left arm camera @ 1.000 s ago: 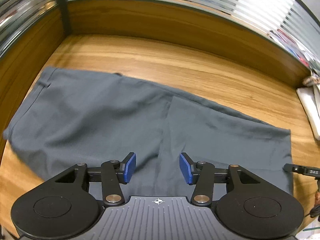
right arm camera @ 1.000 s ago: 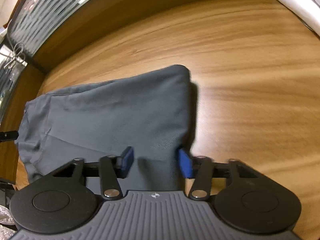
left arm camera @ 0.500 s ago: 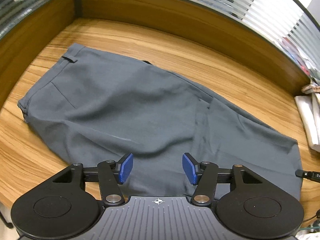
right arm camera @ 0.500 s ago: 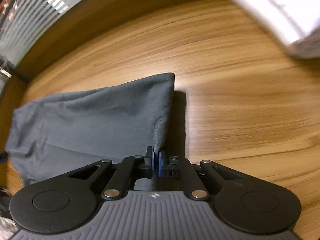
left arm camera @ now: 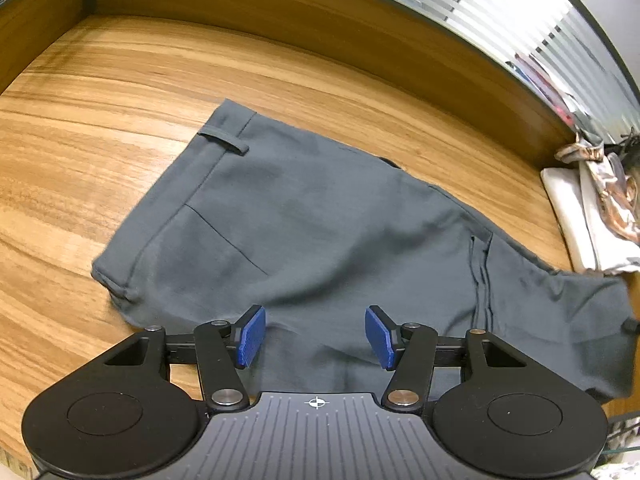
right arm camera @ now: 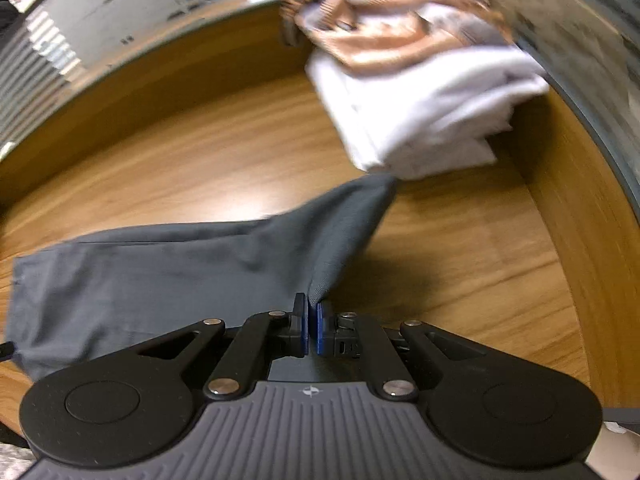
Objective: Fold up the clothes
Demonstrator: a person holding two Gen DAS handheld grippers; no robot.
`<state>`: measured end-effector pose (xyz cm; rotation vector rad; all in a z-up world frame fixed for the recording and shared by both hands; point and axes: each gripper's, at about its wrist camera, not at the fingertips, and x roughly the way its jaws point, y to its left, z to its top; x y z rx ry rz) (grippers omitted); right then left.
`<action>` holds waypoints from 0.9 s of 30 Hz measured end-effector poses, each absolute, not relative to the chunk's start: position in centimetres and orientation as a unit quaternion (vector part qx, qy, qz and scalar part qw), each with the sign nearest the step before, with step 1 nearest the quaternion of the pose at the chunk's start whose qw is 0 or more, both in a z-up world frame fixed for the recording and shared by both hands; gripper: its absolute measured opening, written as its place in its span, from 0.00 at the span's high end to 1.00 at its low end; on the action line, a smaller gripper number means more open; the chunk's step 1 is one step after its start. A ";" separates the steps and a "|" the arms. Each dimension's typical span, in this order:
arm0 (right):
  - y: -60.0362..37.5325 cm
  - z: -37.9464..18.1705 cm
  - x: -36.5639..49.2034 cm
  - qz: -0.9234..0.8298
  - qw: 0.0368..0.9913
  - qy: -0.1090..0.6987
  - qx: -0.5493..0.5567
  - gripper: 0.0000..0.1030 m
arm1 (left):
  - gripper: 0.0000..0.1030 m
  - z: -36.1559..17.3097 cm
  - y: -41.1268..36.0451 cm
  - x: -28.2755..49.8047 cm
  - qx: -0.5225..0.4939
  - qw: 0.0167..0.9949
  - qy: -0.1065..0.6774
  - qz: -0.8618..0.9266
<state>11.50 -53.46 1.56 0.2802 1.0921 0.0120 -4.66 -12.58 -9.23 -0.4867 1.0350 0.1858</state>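
Dark grey trousers lie folded lengthwise on the wooden table, waistband with a belt loop at the left. My left gripper hovers open over the near edge of the cloth, nothing between its blue pads. In the right wrist view the trousers run to the left, and my right gripper is shut on the leg-end corner, which rises off the table in a peak.
A stack of folded white and patterned clothes sits at the back right, close to the lifted hem; the same stack shows at the right edge of the left wrist view. A wooden wall with striped glass above rims the table.
My right gripper closed on the hem corner and lifted it up towards the white stack. My left gripper slid over the trousers, so the waistband now sits further right in its view.
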 end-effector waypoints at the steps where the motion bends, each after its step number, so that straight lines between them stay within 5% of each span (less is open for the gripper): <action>1: -52.4 2.1 11.6 0.014 0.847 0.515 0.132 0.96 | 0.43 -9.2 -12.1 -4.6 -0.225 0.838 0.490 0.085; 19: -24.6 0.1 16.6 0.025 0.844 0.523 0.118 0.95 | 0.42 -5.5 2.6 -6.1 -0.144 0.859 0.488 0.058; 23: -21.9 -2.3 17.3 0.032 0.835 0.537 0.112 0.85 | 0.42 -5.7 3.4 -5.7 -0.138 0.857 0.494 0.047; 27: -21.9 -0.6 15.7 0.048 0.848 0.516 0.107 0.64 | 0.40 -5.9 2.7 -5.0 -0.122 0.860 0.495 0.017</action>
